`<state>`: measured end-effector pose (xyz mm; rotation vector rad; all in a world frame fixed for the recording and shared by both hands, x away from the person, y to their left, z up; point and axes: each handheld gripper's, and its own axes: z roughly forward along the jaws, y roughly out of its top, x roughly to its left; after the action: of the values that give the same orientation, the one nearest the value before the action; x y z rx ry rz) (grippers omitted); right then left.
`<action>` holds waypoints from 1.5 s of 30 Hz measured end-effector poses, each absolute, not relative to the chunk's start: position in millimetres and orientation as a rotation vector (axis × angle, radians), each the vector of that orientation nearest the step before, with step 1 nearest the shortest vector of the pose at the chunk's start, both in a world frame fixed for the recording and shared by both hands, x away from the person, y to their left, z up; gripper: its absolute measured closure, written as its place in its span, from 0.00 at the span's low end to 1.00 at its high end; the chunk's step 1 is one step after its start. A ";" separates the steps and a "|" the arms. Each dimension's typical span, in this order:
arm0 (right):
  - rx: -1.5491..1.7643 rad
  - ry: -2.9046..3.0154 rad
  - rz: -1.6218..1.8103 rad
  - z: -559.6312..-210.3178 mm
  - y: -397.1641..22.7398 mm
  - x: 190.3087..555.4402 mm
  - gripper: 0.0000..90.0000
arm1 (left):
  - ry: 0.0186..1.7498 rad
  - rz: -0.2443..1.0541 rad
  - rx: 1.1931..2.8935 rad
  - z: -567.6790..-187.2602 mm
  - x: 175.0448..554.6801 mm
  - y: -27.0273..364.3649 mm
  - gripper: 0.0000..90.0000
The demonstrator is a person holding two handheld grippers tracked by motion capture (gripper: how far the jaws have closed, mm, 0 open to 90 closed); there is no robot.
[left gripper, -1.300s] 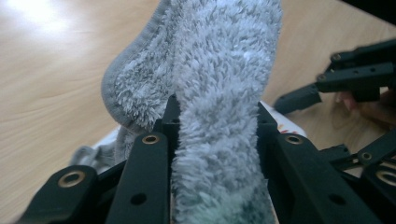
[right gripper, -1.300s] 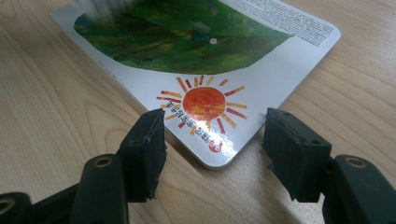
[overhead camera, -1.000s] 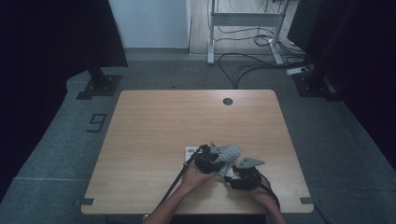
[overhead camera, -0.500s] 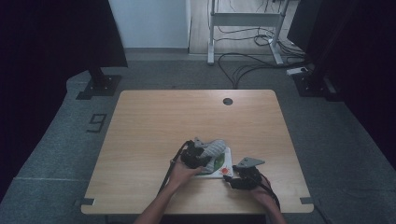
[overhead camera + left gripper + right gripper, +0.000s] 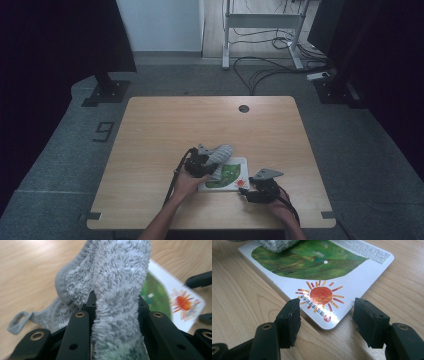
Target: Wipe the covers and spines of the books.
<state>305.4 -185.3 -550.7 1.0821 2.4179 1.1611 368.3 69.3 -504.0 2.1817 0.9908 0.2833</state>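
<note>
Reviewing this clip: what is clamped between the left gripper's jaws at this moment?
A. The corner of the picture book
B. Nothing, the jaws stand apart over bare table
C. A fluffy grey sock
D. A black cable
C: in the left gripper view the left gripper has both jaws pressed against the fluffy grey sock, while the picture book lies flat on the table.

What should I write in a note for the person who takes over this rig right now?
Left gripper: shut on the grey sock, which hangs over the book.
Right gripper: open, jaws either side of the book's near corner, not gripping.
Book: flat on the table.
Done: sock picked up.
Left: probably clearing the sock off the book; the right gripper may yet take the book.
</note>
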 end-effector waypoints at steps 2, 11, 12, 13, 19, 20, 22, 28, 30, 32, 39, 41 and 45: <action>1.081 2.417 1.162 -550.8 -185.4 305.5 0.42 | 0.950 0.287 2.192 -498.0 366.5 52.7 0.75; 1.083 2.421 1.166 -550.6 -185.9 305.8 0.42 | 0.860 0.254 2.268 -500.4 367.7 1.3 0.75; 1.081 2.420 1.167 -550.7 -186.0 305.9 0.42 | 0.856 0.247 2.269 -501.4 367.3 -3.4 0.75; 1.081 2.420 1.168 -550.8 -186.0 305.9 0.42 | 0.849 0.245 2.275 -502.0 367.3 -6.1 0.75; 1.081 2.420 1.170 -550.9 -186.1 305.9 0.42 | 0.847 0.236 2.309 -510.5 369.3 -16.8 0.75; 1.083 2.421 1.171 -550.9 -186.0 305.8 0.42 | 0.857 0.222 2.306 -512.7 371.3 -15.9 0.75; 1.083 2.420 1.171 -550.9 -186.0 305.8 0.42 | 0.862 0.220 2.298 -512.5 371.7 -14.9 0.75; 1.084 2.419 1.174 -551.0 -186.2 306.0 0.42 | 0.907 0.237 2.286 -510.8 378.2 1.5 0.75; 1.083 2.419 1.175 -551.1 -186.4 306.1 0.42 | 0.919 0.243 2.284 -510.3 379.9 6.4 0.75; 1.087 2.418 1.174 -551.0 -186.4 306.2 0.42 | 0.940 0.251 2.277 -509.8 382.4 14.0 0.75; 1.092 2.412 1.180 -551.4 -187.0 306.6 0.42 | 1.024 0.257 2.226 -510.2 390.3 49.2 0.75; 1.093 2.410 1.181 -551.5 -187.3 306.7 0.42 | 1.057 0.254 2.195 -511.3 390.6 64.6 0.74; 1.094 2.410 1.181 -551.5 -187.3 306.7 0.42 | 1.069 0.256 2.184 -511.0 390.6 70.6 0.74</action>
<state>306.7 -187.3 -551.5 1.0935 2.4098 1.1811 390.6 70.6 -511.0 2.1838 1.0695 0.2562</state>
